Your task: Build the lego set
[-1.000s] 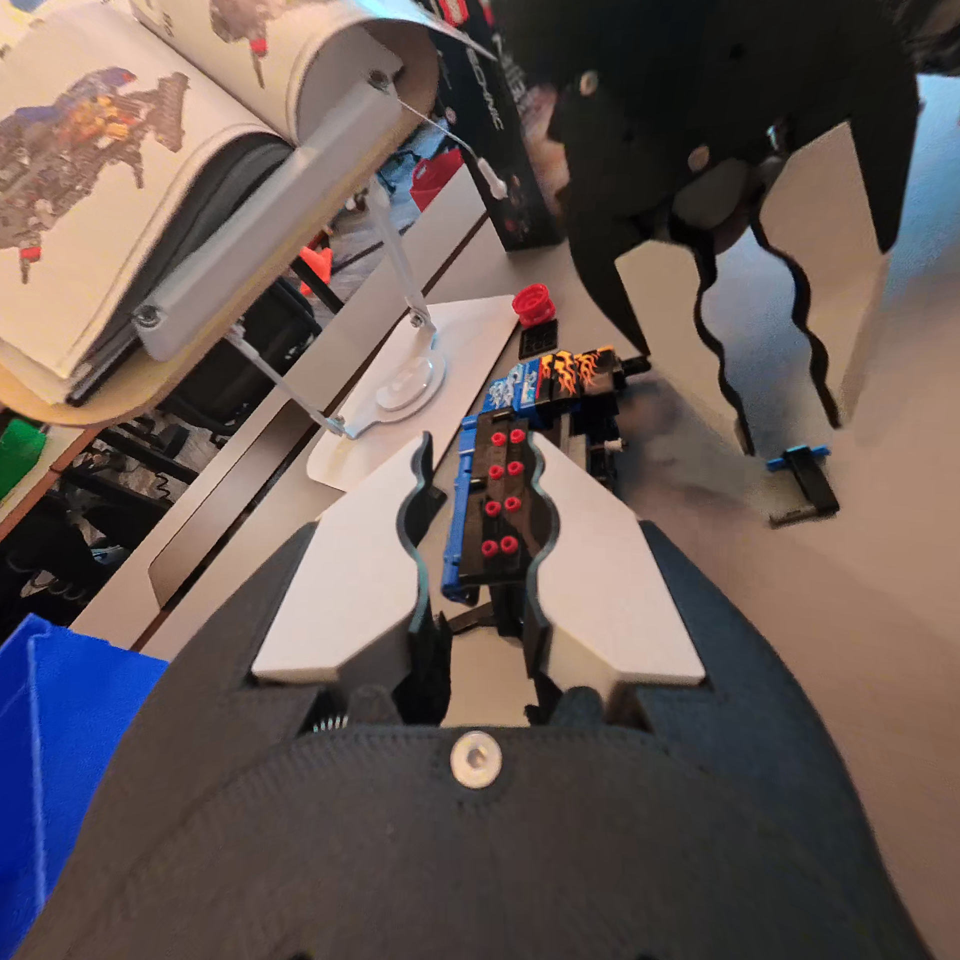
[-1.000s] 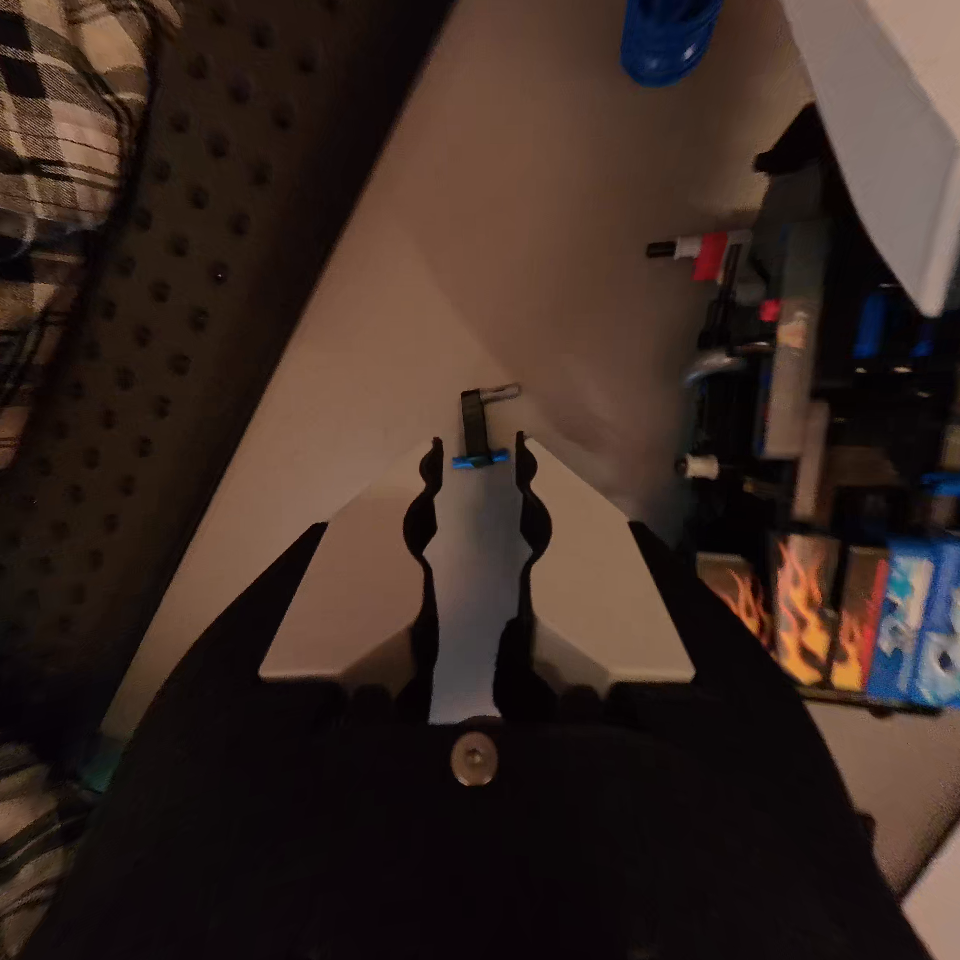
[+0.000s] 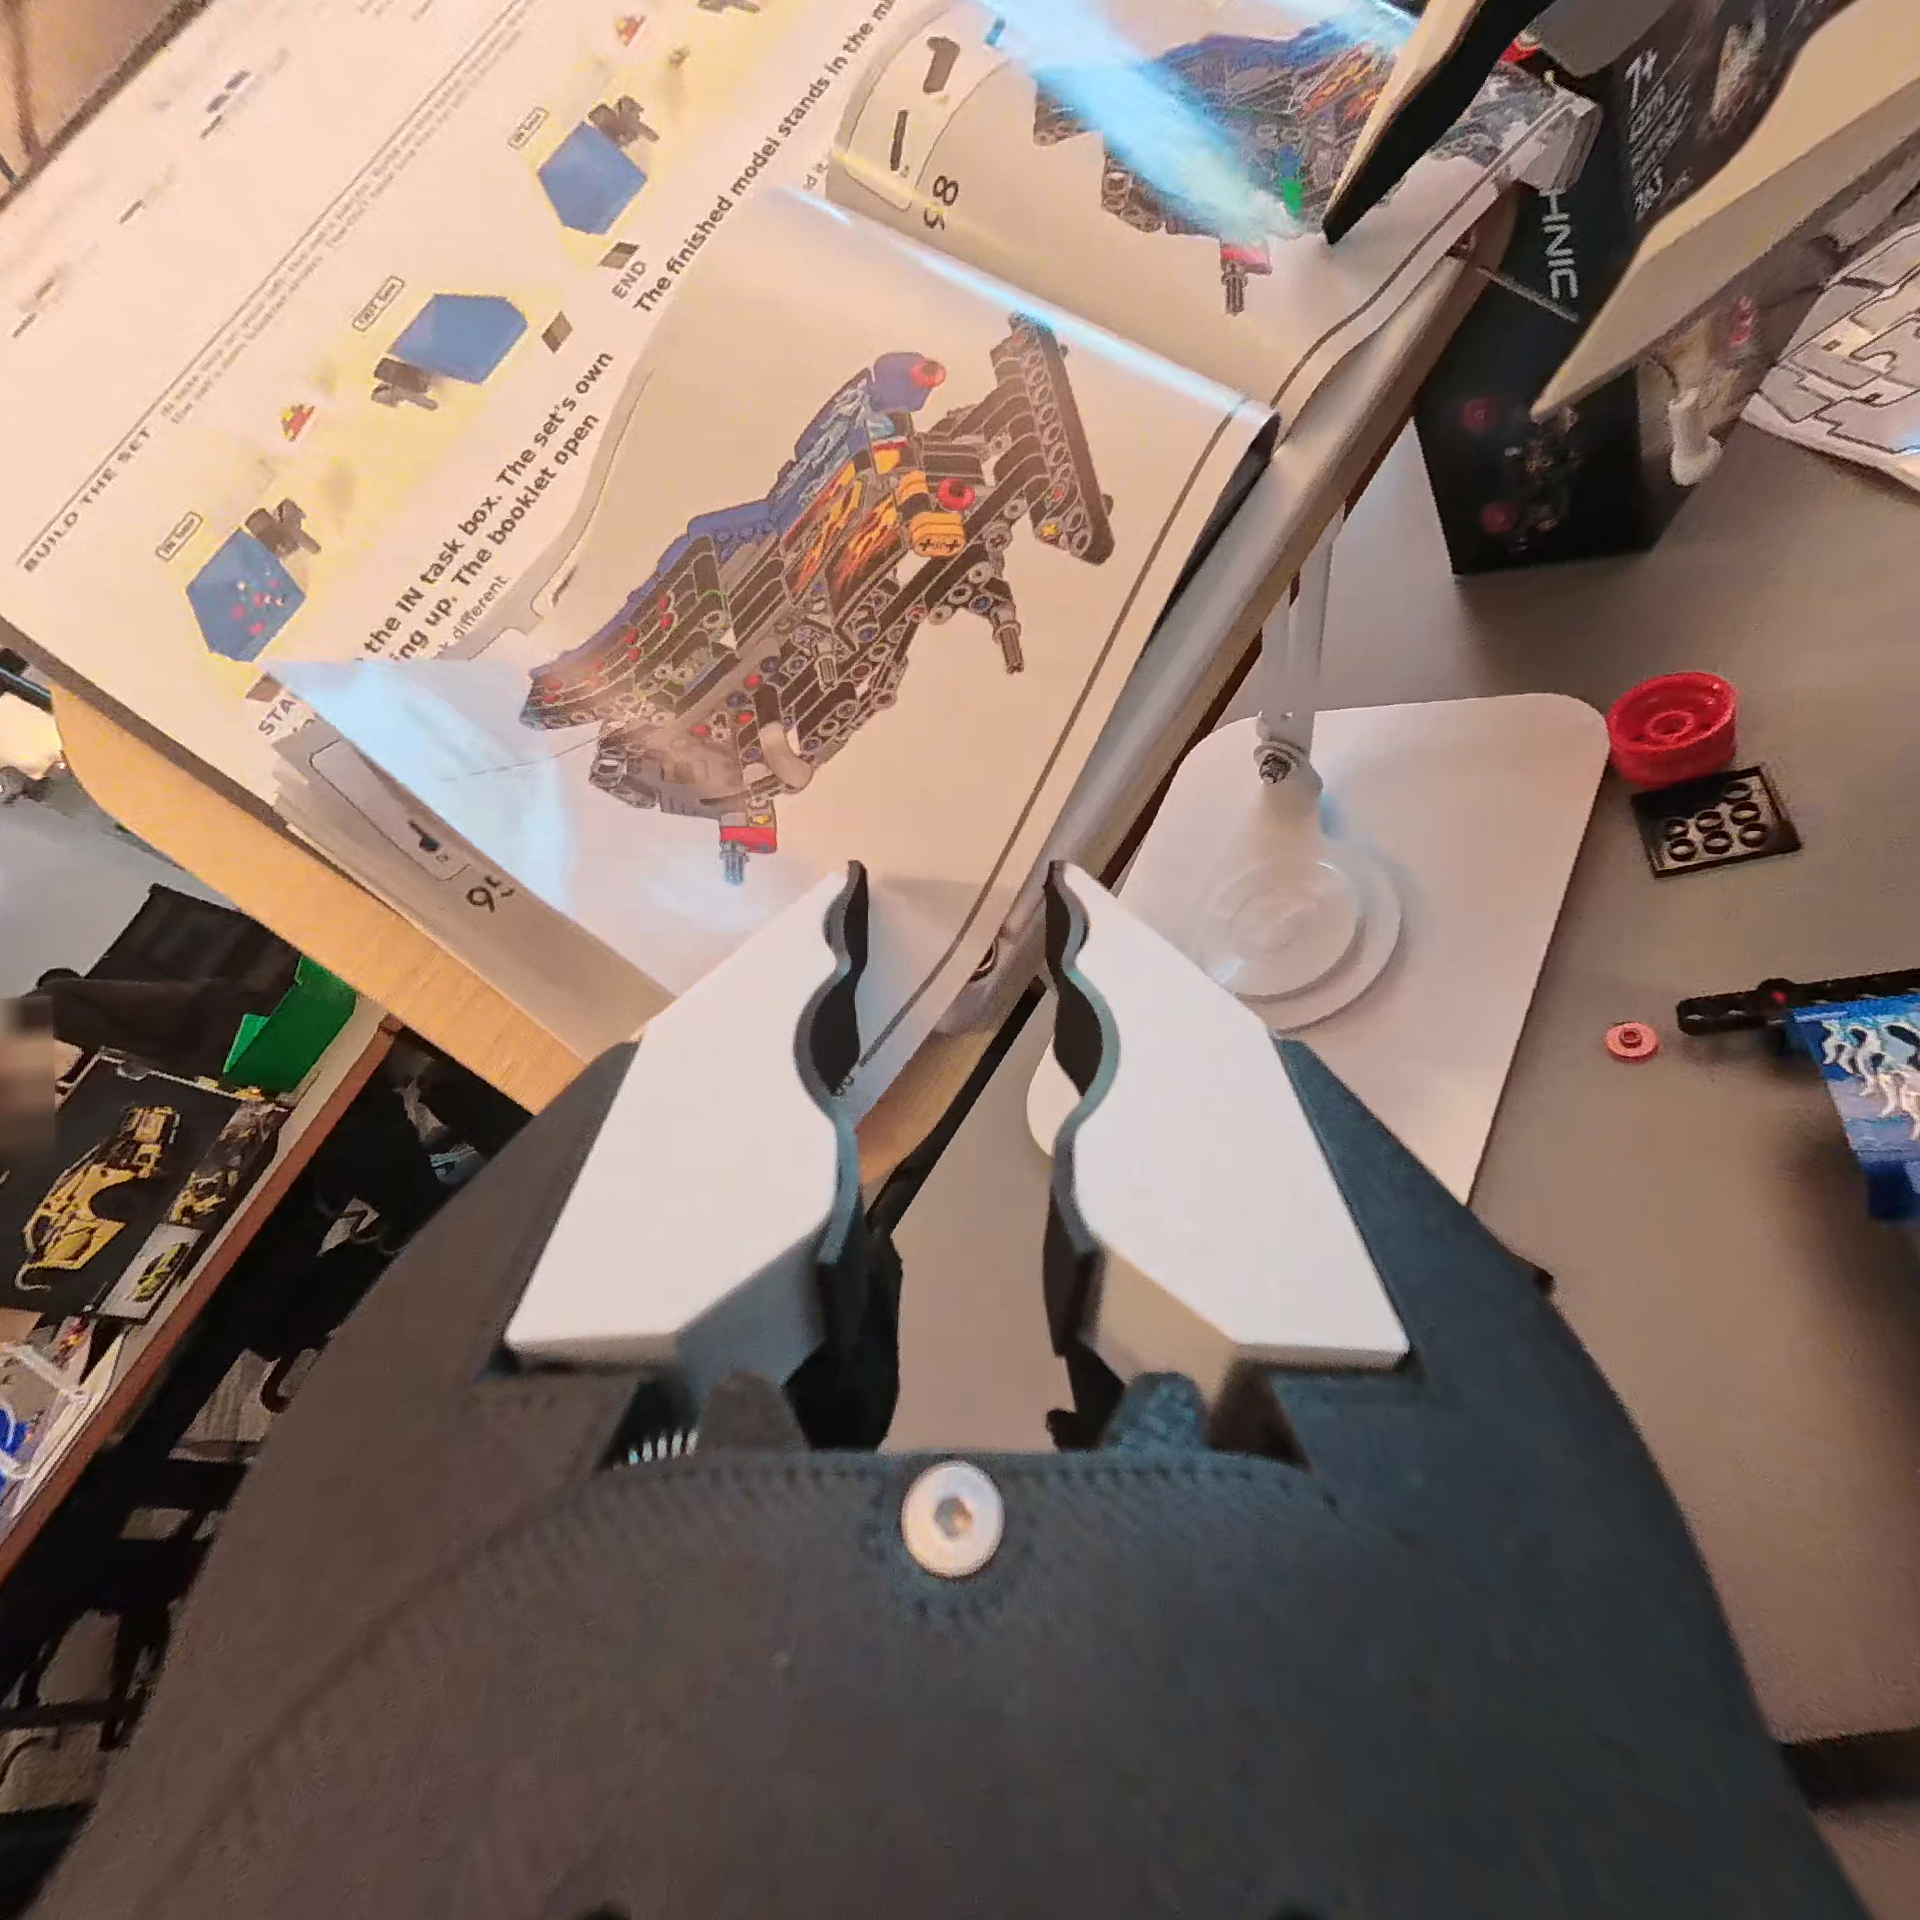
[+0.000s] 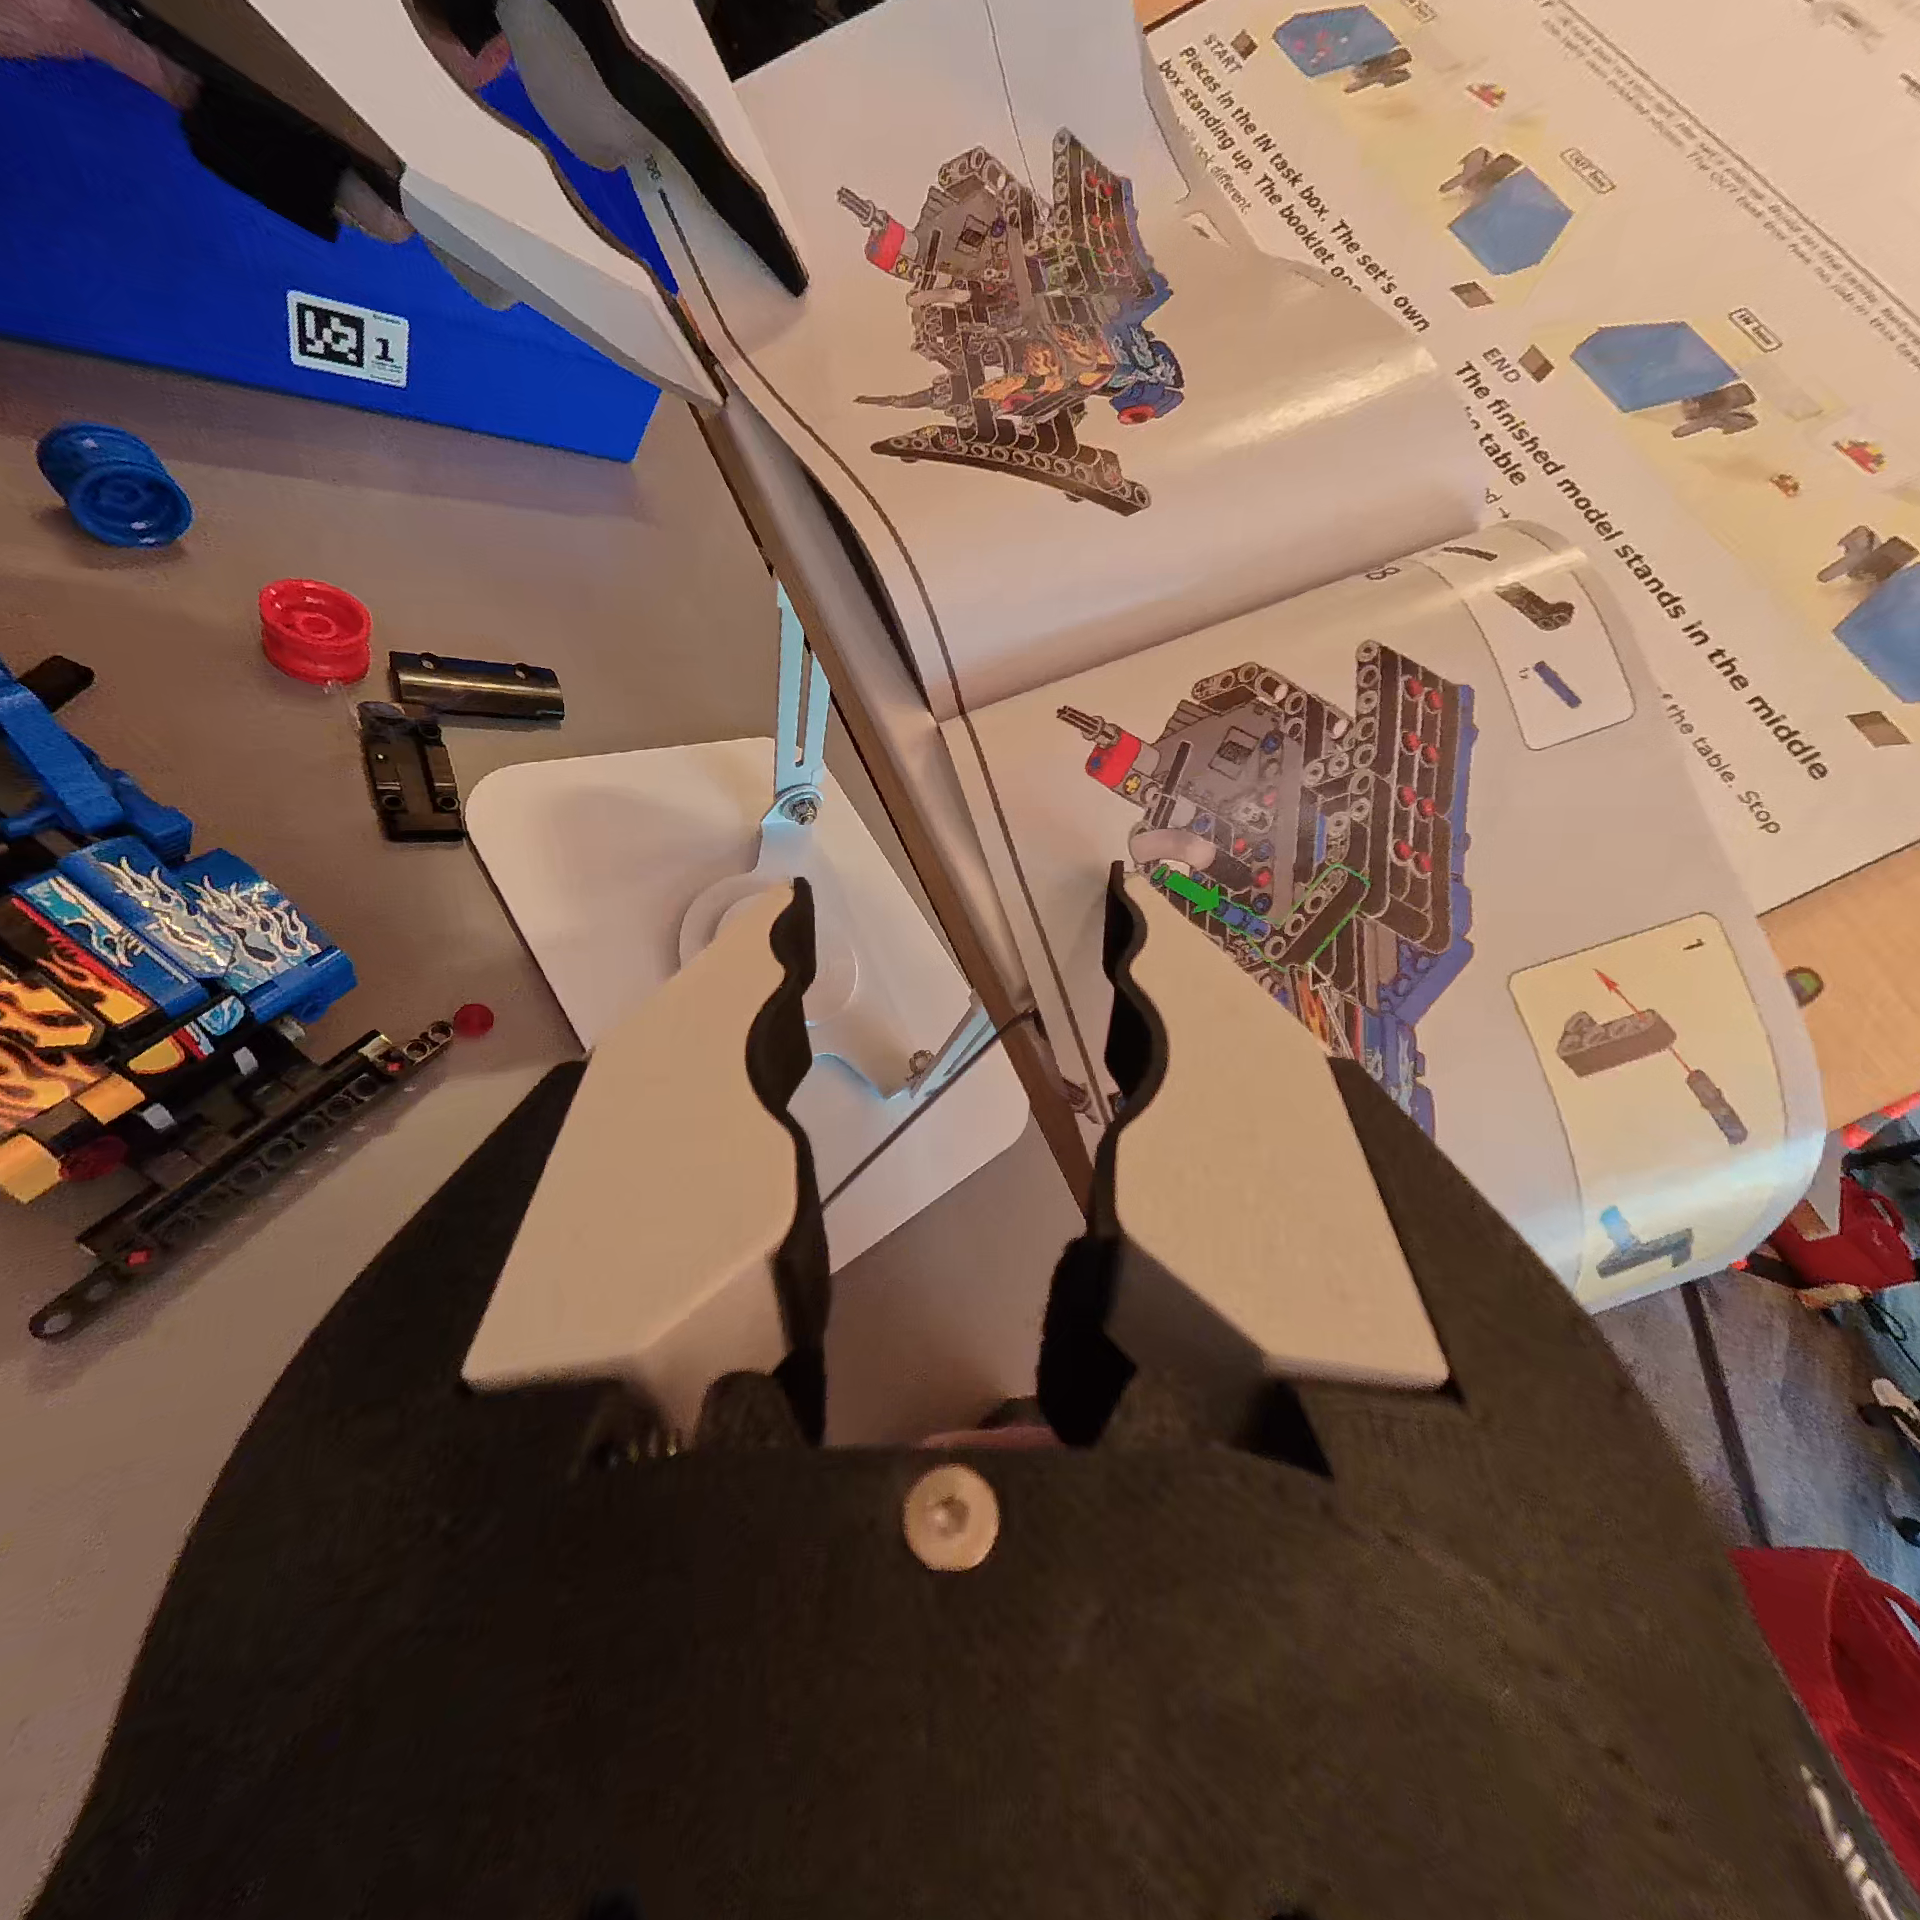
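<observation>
left gripper (image 3: 951, 883) jaws apart, empty, at open paper instruction booklet (image 3: 883, 582) on white tilted stand (image 3: 1455, 831) | right gripper (image 4: 956, 894) apart, empty, likely page-turning | half-built blue-black flame-sticker lego model (image 4: 156, 997) lying on grey table (image 4: 260, 1403), unheld

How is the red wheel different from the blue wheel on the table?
The red wheel is bright red, while the blue wheel is blue. The red wheel lies closer to the black flat pieces; the blue wheel sits farther back, nearer the blue box. In this view the blue wheel looks a little bigger, but that may be just the wide lens. Both are round spool-shaped rims without tyres, lying loose on the table, apart from the model.
</observation>
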The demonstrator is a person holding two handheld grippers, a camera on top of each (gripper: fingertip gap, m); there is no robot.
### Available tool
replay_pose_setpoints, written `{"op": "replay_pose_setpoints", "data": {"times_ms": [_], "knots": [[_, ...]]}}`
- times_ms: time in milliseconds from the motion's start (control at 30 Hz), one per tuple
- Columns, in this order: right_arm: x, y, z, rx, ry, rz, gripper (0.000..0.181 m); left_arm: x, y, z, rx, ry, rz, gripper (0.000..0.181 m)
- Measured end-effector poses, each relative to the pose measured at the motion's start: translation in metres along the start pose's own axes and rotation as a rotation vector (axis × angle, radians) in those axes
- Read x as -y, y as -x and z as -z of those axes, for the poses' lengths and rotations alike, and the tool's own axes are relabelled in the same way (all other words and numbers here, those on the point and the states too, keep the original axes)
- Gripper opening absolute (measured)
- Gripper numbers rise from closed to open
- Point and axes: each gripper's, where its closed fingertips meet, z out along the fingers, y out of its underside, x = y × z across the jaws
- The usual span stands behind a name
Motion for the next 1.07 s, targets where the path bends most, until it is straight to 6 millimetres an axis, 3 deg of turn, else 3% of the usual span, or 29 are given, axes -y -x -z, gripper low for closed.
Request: {"op": "replay_pose_setpoints", "data": {"times_ms": [467, 1067], "knots": [[-0.0013, 0.0033, 0.0001, 0.006, 0.022, 0.029, 0.057, 0.0003, 0.0038, 0.0068, 0.068, -0.010, -0.132, 0.027], [-0.0012, 0.0026, 0.0005, 0.014, 0.007, 0.010, 0.055, -0.0044, 0.0009, 0.0074, 0.059, 0.004, -0.158, 0.011]]}}
